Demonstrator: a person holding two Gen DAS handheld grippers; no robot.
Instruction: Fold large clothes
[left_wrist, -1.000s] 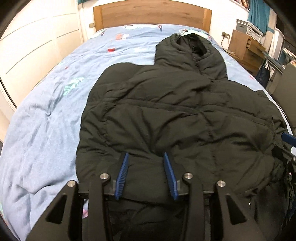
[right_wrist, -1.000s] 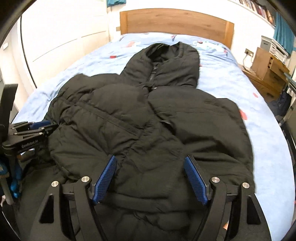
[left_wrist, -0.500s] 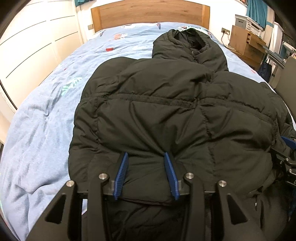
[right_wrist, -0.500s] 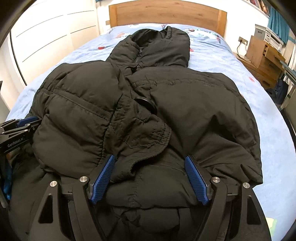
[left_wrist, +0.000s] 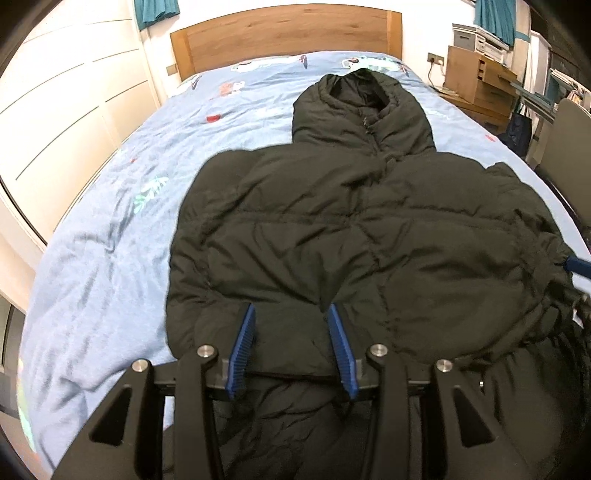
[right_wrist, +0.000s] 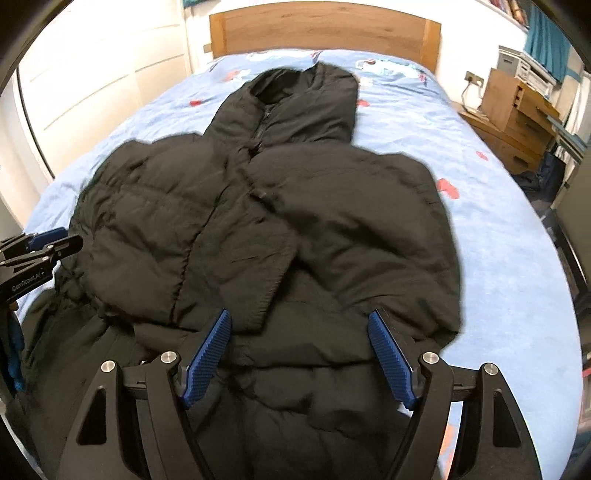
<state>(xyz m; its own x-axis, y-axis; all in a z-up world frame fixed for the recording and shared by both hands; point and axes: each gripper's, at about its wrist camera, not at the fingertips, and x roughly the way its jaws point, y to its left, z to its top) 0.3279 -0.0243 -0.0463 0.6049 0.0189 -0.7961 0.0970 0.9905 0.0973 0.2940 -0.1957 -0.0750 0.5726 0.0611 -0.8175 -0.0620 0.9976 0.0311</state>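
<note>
A large black hooded puffer jacket (left_wrist: 351, 236) lies front up on the blue bed, hood toward the headboard, both sleeves folded over its chest. It also shows in the right wrist view (right_wrist: 266, 229). My left gripper (left_wrist: 291, 314) is open just above the jacket's lower left part, nothing between its blue pads. My right gripper (right_wrist: 299, 319) is wide open over the lower right part, empty. The left gripper's tip (right_wrist: 40, 247) shows at the left edge of the right wrist view. The jacket's hem hangs below both grippers, partly hidden.
The blue patterned duvet (left_wrist: 110, 229) covers the bed with a wooden headboard (left_wrist: 288, 33) at the far end. White wardrobe doors (left_wrist: 62, 122) stand on the left. A wooden drawer unit (right_wrist: 517, 107) and a chair stand on the right.
Both grippers drew back toward the foot of the bed and rose a little. The jacket looks farther away now. The cuff near the right gripper has settled flatter.
</note>
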